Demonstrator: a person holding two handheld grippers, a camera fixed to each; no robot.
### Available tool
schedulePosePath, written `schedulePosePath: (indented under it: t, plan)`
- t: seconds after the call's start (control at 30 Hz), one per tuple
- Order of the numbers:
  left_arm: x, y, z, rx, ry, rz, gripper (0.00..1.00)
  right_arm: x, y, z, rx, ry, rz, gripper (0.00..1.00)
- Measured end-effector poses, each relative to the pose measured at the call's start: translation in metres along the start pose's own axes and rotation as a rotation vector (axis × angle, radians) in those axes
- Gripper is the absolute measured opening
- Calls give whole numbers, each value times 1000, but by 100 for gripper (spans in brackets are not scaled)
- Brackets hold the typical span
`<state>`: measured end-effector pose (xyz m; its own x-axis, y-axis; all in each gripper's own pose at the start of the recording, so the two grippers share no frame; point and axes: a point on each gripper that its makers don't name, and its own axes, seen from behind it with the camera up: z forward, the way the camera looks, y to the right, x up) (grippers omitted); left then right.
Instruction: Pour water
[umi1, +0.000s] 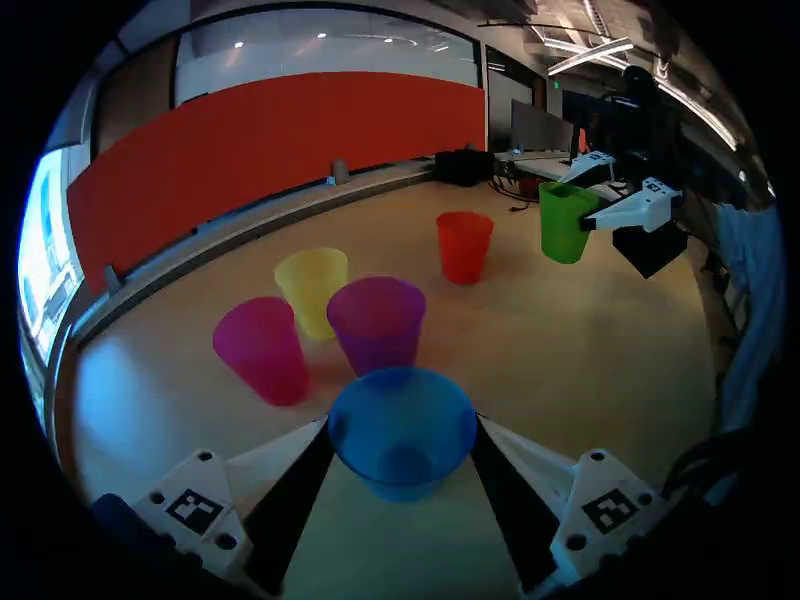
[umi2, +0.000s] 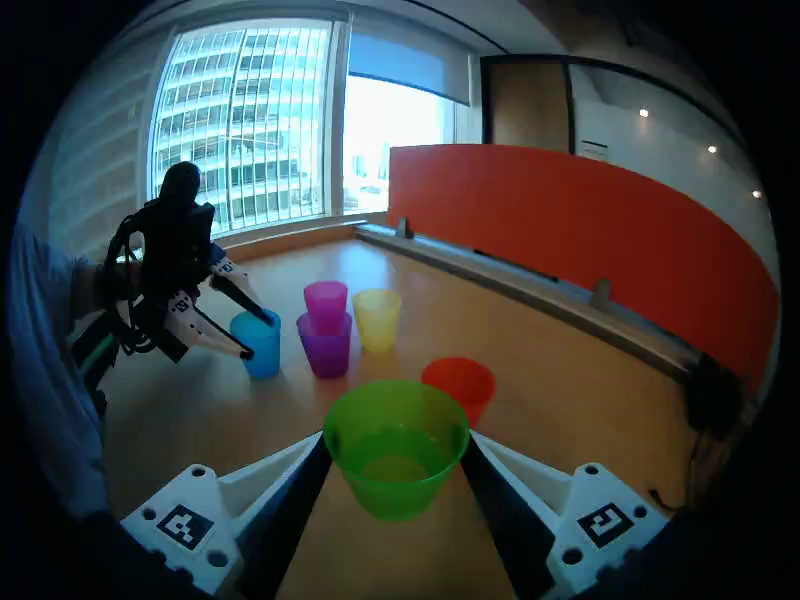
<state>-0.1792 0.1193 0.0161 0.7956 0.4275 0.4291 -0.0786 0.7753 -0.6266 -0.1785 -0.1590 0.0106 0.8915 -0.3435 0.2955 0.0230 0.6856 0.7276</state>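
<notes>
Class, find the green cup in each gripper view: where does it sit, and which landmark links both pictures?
Left gripper view: green cup at upper right, held by the right gripper.
Right gripper view: green cup at bottom centre, between that gripper's own fingers.
Shared landmark: the red cup, nearest the green one.

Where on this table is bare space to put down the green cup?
In the left gripper view, the widest bare patch of table for the green cup lies right of the purple cup, bordered by the orange cup and the held blue cup. A narrower strip lies left of the pink cup. Pink cup, yellow cup and purple cup crowd together.
</notes>
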Motion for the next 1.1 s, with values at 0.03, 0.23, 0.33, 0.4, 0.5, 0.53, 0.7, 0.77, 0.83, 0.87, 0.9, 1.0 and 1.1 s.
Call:
schedulePosePath:
  t: [0.03,0.23,0.33,0.4,0.5,0.53,0.7,0.77,0.83,0.87,0.9,1.0,1.1]
  plan:
    - [-1,0,0,-2,-3,-2,90,0,0,0,0,0,0,91]
    - [-14,1,2,-4,-39,-5,95,-1,0,1,1,-1,2,91]
    - [-18,1,2,-1,-50,-3,98,-2,-1,2,2,-3,2,91]
    - [-20,1,2,-1,-54,-3,98,-3,-1,4,3,-5,2,91]
    - [-23,2,0,-3,-60,-10,98,-6,-1,6,4,-10,2,91]
    - [-24,1,-1,-1,-61,-12,98,-6,-1,7,4,-11,3,91]
    - [-29,-2,-8,12,-64,-18,98,-10,-1,13,6,-15,7,91]
    - [-31,-2,-11,16,-64,-22,98,-11,-2,15,9,-17,7,91]
    - [-33,-2,-15,21,-63,-25,98,-14,-2,19,10,-20,8,91]
    - [-33,-2,-16,23,-63,-26,98,-15,-2,20,11,-22,8,91]
    - [-34,-2,-19,26,-62,-27,98,-17,-2,22,11,-25,7,91]
    - [-34,-1,-25,33,-58,-26,98,-21,-2,27,11,-33,3,91]
    - [-35,1,-31,37,-55,-24,98,-25,-3,32,13,-40,1,91]
